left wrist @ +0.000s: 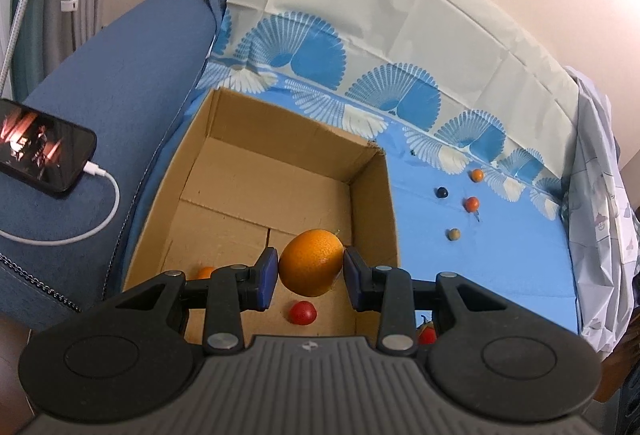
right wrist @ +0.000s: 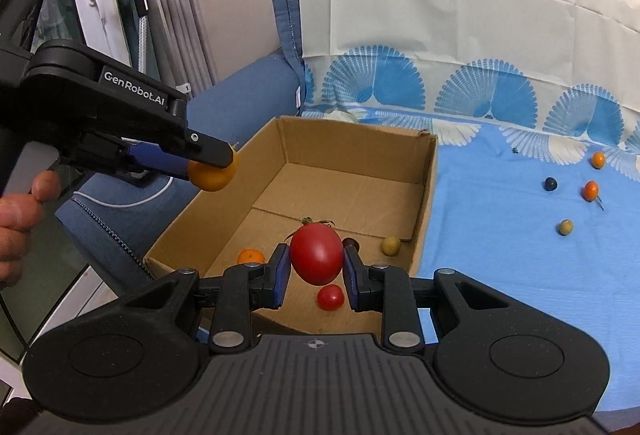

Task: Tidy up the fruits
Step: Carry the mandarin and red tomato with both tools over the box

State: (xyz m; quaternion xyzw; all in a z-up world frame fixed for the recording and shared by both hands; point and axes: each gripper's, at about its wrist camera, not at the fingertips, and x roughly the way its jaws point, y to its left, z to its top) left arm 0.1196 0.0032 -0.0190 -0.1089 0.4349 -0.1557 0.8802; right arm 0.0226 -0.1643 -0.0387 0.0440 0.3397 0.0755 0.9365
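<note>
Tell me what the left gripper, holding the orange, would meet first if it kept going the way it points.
Probably the cardboard box: the left gripper tilts down into it, so the orange would likely reach the box floor or far wall, though depth is unclear.

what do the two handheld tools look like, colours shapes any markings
Both match. The right tool has a black body with two round side lobes, a grey ribbed centre panel bearing a small crosshair mark, silver rivets on black linkage bars, and blue pads. The left tool is the same build; from the side it shows white "GenRobot.AI" lettering. A bare hand grips its handle; no sleeve shows.
</note>
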